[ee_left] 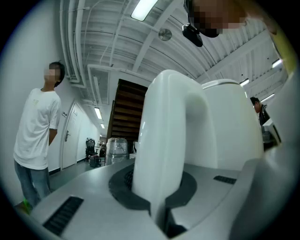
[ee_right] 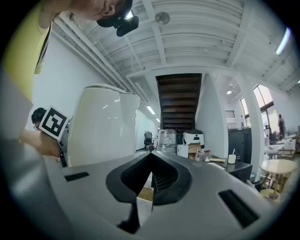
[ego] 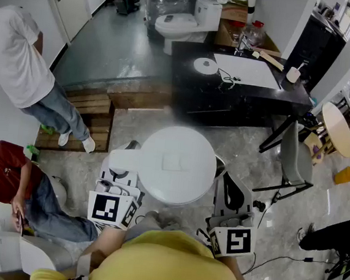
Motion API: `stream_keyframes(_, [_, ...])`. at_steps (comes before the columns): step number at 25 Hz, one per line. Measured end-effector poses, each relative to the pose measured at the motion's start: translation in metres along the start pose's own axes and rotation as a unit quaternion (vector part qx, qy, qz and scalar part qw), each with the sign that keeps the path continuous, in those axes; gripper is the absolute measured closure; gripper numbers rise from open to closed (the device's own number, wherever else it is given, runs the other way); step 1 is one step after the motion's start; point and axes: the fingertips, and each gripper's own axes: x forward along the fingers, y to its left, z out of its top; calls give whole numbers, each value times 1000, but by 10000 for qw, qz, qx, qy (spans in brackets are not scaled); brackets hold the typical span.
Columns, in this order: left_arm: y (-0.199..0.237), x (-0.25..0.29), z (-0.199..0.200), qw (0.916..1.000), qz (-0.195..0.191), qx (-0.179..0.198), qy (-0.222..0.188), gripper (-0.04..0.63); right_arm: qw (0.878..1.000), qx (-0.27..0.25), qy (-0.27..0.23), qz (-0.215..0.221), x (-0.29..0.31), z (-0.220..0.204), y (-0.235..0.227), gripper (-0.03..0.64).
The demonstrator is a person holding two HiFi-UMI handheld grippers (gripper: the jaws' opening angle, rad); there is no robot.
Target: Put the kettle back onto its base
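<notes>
- The left gripper (ego: pixel 121 177), closest to the wearer's body, is clamped on the kettle's handle (ee_left: pixel 164 140). It points level, which I take to be a way of keeping the pot upright while it is carried.
- The kettle (ego: pixel 177 164) hangs in the air in front of the wearer's chest, lid up and resting on nothing, with the stone floor below it.
- The right gripper (ee_right: pixel 151 161) is just to the right of the kettle. Its jaws are closed on nothing and stand apart from the pot's wall. It looks to be kept alongside as a spare, out of the way.
- A grey chair (ego: pixel 296 160) stands beyond the kettle, to its right.
- The black table (ego: pixel 253 97) is farther off, straight beyond the kettle. On it lies the round white base (ego: pixel 205 65) with its cord (ego: pixel 229 80). The base is well apart from the kettle, so the carry across and the setting down are not yet done.
- Far to the kettle's left, a person in a white shirt (ego: pixel 17 53) stands clear of that path.
</notes>
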Motion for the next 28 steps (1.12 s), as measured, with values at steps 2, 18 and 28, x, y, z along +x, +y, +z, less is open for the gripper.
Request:
stream_keyframes(2, [-3,-3,0,10000,12,-3,-6,583,10000,-5,-3,9,-4,-1,0,609])
stream_keyframes(18, [-17,-11,2,9999,128,-34,-8,583,9995,285,-145,18,-22,-4,-15,609])
stream_keyframes(28, [5,23,2,9999,100,-49,-42,581,9996,247,-101,92,10,-4,-13,609])
